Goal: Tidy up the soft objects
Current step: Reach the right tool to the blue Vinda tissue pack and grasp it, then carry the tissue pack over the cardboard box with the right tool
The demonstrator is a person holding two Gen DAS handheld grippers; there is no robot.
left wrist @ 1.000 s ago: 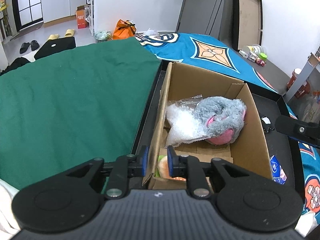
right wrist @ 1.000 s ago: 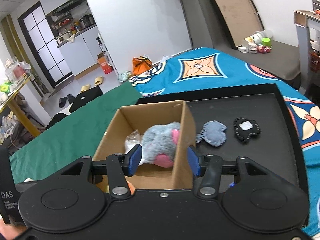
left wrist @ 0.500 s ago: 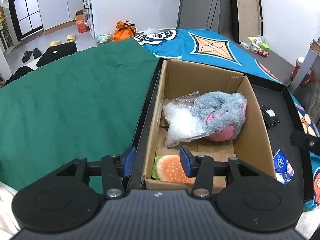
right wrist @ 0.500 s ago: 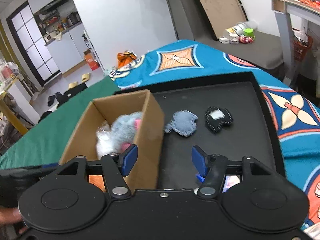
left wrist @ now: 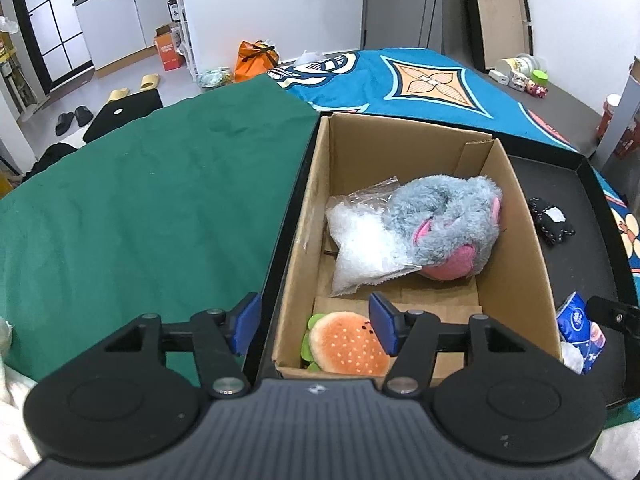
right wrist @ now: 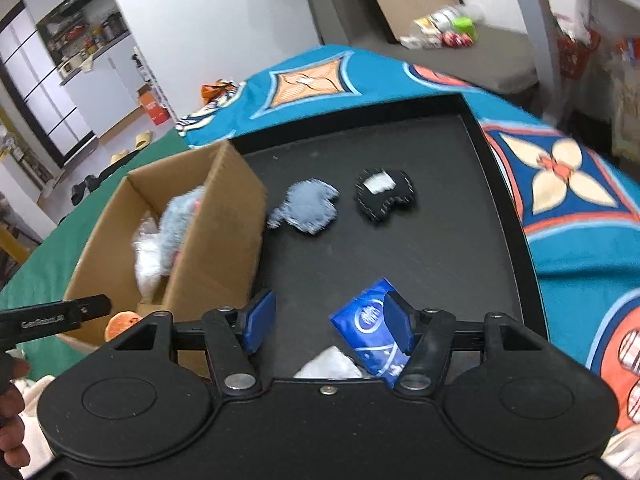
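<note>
Cardboard box (left wrist: 516, 216) open-topped, far half filled by grey plush (left wrist: 448, 220) and clear bag (left wrist: 360, 248), near corner taken by burger toy (left wrist: 344, 344), black tray (right wrist: 420, 128) bare between grey patch (right wrist: 308, 208), black patch (right wrist: 382, 194) and blue tissue pack (right wrist: 368, 320).

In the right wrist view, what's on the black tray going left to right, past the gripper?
Cardboard box → grey plush piece → black felt piece. The blue tissue pack lies nearer, overlapping their span, so I leave it unplaced.

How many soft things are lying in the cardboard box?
3: a burger plush in the near corner, a grey fluffy toy farther back, a clear stuffing bag beside it. More may hide underneath.
</note>
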